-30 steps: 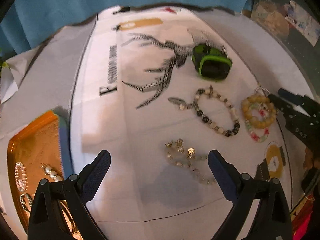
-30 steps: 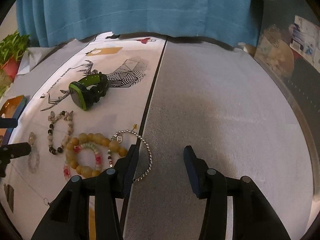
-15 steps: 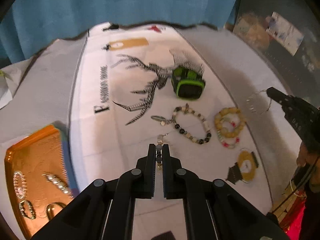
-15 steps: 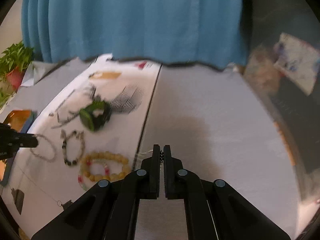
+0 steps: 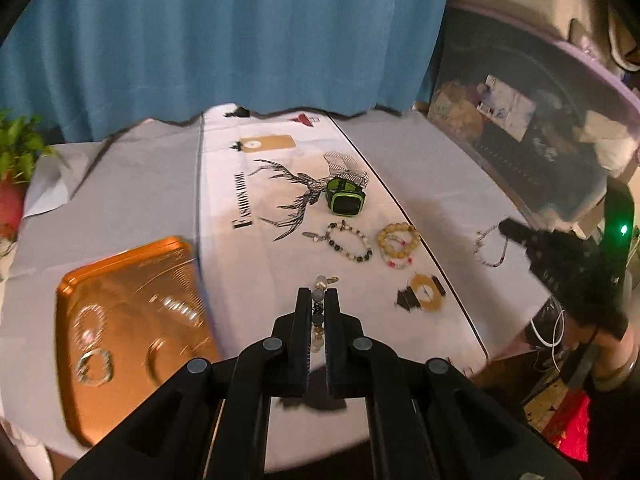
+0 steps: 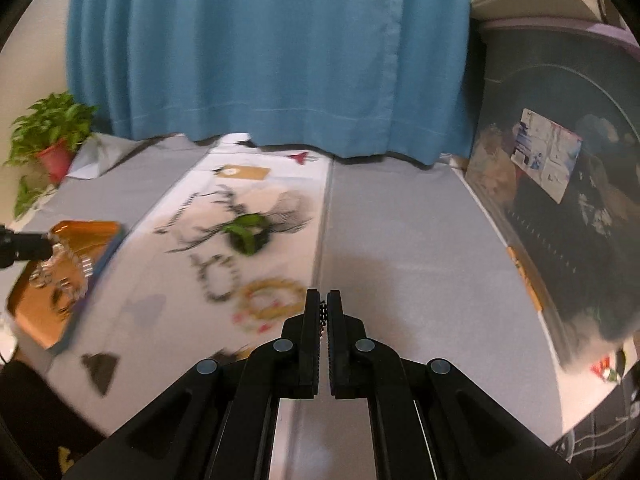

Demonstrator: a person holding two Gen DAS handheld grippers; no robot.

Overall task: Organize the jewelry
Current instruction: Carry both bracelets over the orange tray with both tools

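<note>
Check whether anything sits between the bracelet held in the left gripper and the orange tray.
Nothing visible does. The left gripper is shut on the pale bead bracelet, and only bare cloth lies between it and the orange tray to its left.

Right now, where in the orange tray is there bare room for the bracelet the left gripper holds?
The orange tray looks bare along its far edge and near-left corner. Blurred pieces crowd its middle and near-right side. The left gripper holds the beaded bracelet just right of it.

Both wrist views high, facing curtain (image 5: 224,40); sharing table (image 6: 400,240)
</note>
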